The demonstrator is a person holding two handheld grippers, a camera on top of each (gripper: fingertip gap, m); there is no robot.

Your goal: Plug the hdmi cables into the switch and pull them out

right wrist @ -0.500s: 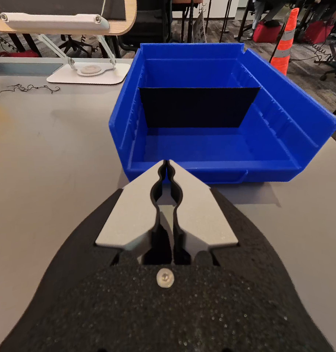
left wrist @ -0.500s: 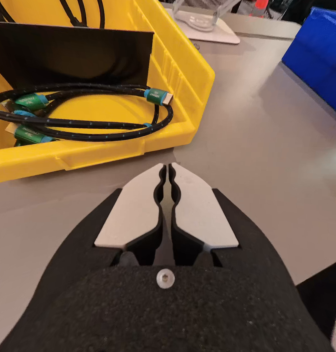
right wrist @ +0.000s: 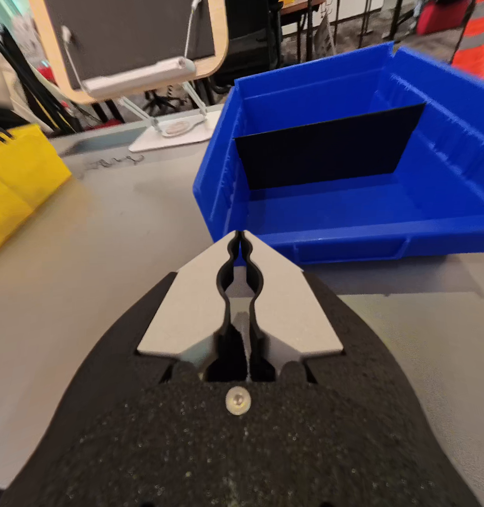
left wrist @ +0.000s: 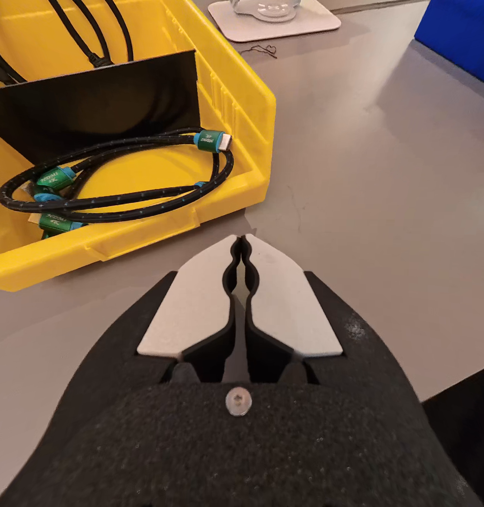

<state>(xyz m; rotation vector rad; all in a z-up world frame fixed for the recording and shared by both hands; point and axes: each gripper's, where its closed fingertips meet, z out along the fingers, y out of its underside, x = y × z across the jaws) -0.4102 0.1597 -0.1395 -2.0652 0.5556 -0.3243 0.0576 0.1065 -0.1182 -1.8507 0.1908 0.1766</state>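
In the left wrist view, the left hand-held gripper (left wrist: 241, 238) sits at lower centre above the plain grey surface (left wrist: 372, 192), its two pale fingers pressed together at the tips with nothing between them. In the upper left of that frame stands a yellow plastic storage bin (left wrist: 235, 197) split by a black divider panel (left wrist: 98, 101). In the nearer compartment lie the coiled black braided hdmi cables (left wrist: 120, 197) with green and blue plug housings; one green plug with a metal tip (left wrist: 212, 141) rests against the bin's right wall. More black cables (left wrist: 98, 33) show in the compartment behind the divider. No switch can be made out in either view.

In the right wrist view, the right hand-held gripper (right wrist: 239, 235) is likewise closed at the tips and holds nothing. Its tips lie just before the front wall of a blue plastic storage bin (right wrist: 345, 241) in the upper right, which also has a black divider (right wrist: 326, 148). A white stand base (right wrist: 177, 131) rests on the surface at top centre.
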